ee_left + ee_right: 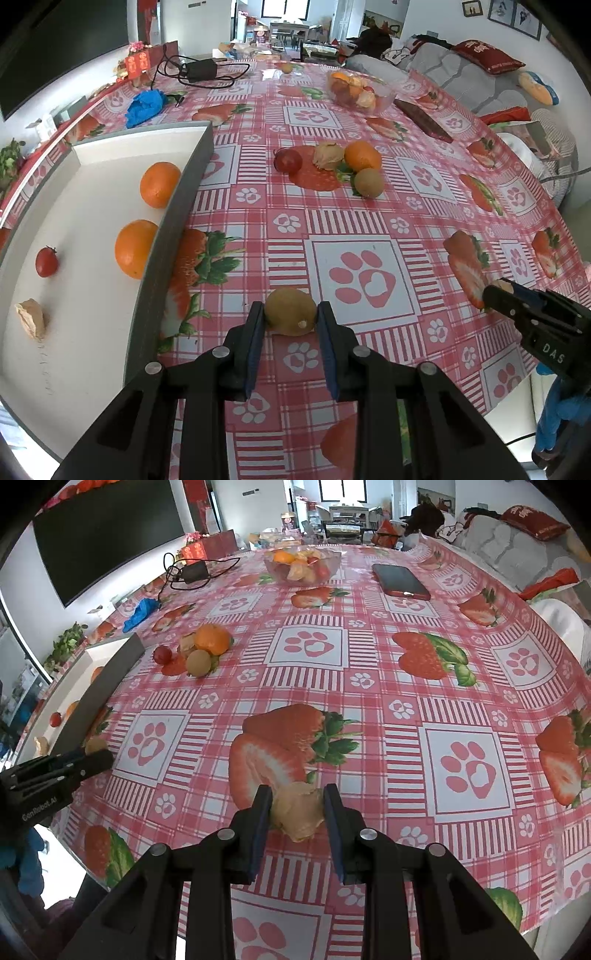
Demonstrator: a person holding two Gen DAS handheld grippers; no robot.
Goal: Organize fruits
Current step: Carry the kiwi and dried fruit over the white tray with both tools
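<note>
My left gripper (291, 308) is shut on a brown kiwi (286, 318), low over the tablecloth beside the grey-walled white tray (177, 206). The tray holds two oranges (159, 184), a small red fruit (46, 261) and a tan wrinkled piece (31, 318). My right gripper (298, 792) is shut on another tan wrinkled fruit piece (301, 814) above a printed strawberry. Mid-table lies a loose cluster: an orange (212, 638), a kiwi (198, 662), a red fruit (162, 654) and a tan piece (187, 642). Each gripper shows at the edge of the other's view.
A clear bowl of fruit (303, 566) and a red-cased phone (400, 581) sit at the far end. A black power adapter with cables (199, 70) and a blue cloth (144, 105) lie far left. The table's edge drops off near right; a sofa stands beyond.
</note>
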